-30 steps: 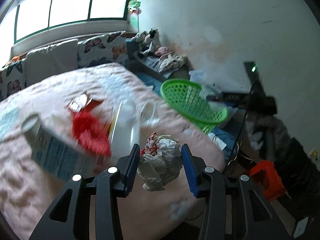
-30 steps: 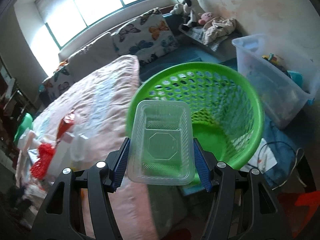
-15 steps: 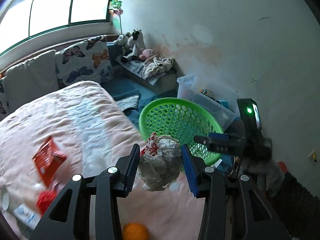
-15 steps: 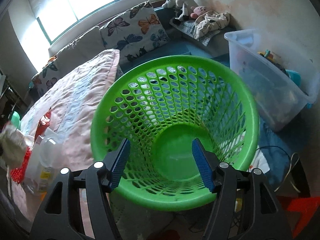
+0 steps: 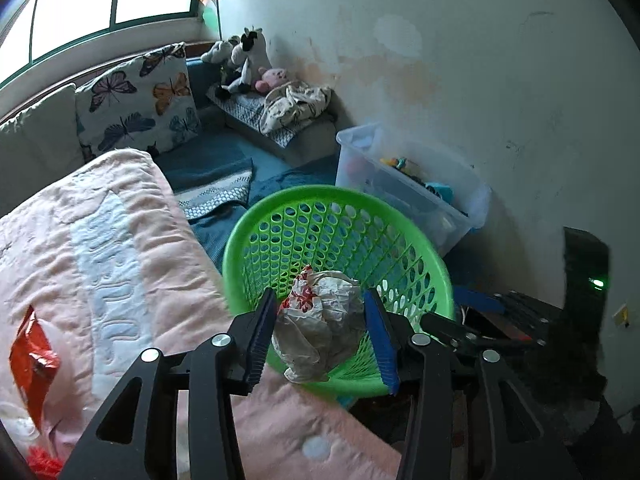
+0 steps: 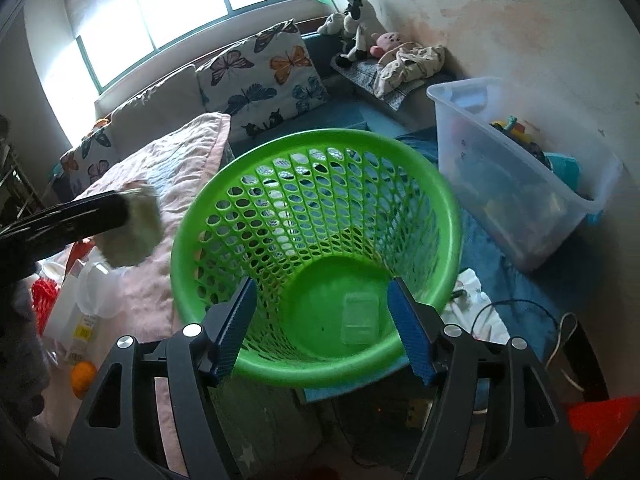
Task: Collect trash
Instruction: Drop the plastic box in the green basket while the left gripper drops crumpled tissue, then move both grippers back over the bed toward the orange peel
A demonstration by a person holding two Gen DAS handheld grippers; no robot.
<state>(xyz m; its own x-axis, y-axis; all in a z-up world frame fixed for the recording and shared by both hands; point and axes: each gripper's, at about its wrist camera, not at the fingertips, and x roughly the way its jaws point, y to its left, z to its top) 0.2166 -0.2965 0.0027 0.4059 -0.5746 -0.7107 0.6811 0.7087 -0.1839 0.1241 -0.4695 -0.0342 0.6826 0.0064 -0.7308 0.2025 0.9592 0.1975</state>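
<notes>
Left gripper (image 5: 320, 336) clamps crumpled wrapper (image 5: 320, 320); right gripper (image 6: 324, 328) gapes empty.

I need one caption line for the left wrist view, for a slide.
Left hand-held gripper holds a crumpled bag at the near rim of the green basket beside the pink bed.

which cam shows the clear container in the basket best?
Right wrist. It looks straight down into the green basket, with the clear plastic container lying on the bottom between the open right tongs. In the left wrist view the crumpled bag in the left tongs blocks the basket floor; no container visible.
</notes>
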